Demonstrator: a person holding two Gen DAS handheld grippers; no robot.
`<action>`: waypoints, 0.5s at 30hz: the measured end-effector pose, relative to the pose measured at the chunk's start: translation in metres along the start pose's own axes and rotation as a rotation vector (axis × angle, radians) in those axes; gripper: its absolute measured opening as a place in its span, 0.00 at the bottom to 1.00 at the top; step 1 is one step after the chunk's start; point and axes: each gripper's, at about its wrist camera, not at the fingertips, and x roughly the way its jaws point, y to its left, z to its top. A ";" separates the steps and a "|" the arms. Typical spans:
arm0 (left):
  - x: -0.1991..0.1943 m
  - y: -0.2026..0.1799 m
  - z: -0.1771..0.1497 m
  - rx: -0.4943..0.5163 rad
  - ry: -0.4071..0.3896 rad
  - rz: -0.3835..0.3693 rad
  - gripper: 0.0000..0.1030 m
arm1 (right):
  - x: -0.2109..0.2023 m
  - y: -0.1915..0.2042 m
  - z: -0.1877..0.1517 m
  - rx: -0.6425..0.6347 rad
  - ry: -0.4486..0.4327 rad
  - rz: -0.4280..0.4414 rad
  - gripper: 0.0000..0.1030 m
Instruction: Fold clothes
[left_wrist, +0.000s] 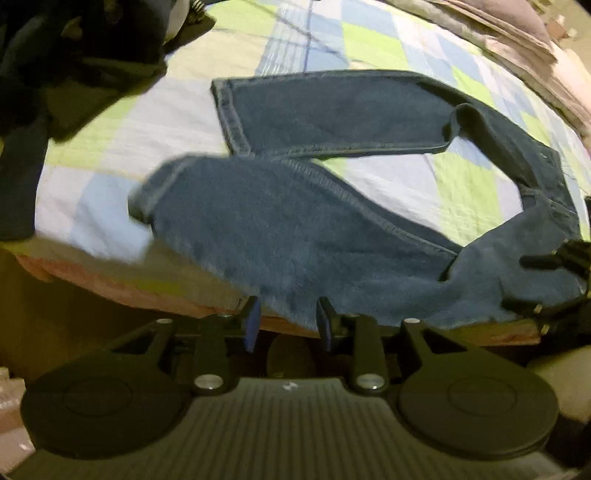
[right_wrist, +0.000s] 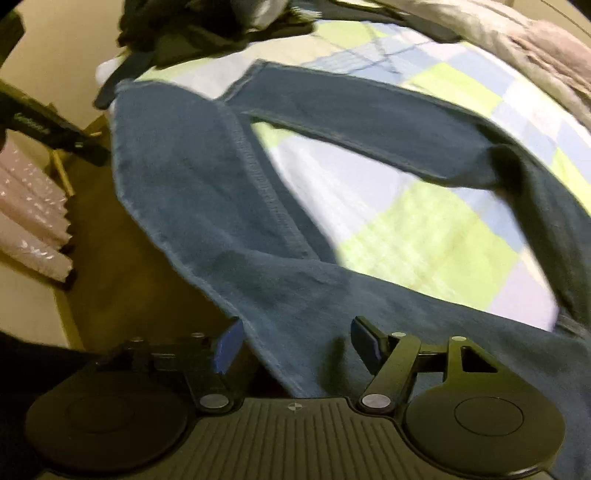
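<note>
A pair of blue jeans (left_wrist: 314, 221) lies on a checked bedspread (left_wrist: 110, 140), legs spread apart and pointing left. The near leg hangs over the bed's front edge. My left gripper (left_wrist: 288, 321) is open at that edge, with the denim of the near leg lying between its blue-padded fingers. My right gripper (right_wrist: 295, 343) is open too, its fingers on either side of the jeans' (right_wrist: 207, 192) edge near the waist end. It also shows at the right edge of the left wrist view (left_wrist: 554, 266).
A heap of dark clothes (left_wrist: 55, 74) lies at the bed's far left corner. Folded grey and pink bedding (left_wrist: 517, 48) is stacked at the far right. Pink rolled items (right_wrist: 29, 214) lie on the floor to the left of the bed.
</note>
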 end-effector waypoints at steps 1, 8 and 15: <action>-0.004 0.000 0.005 0.024 -0.010 -0.001 0.27 | -0.009 -0.007 -0.001 0.022 -0.009 -0.020 0.66; -0.001 -0.050 0.090 0.295 -0.121 -0.037 0.34 | -0.068 -0.110 -0.022 0.305 -0.090 -0.262 0.66; 0.071 -0.174 0.215 0.533 -0.198 -0.082 0.42 | -0.094 -0.304 -0.068 0.583 -0.139 -0.411 0.66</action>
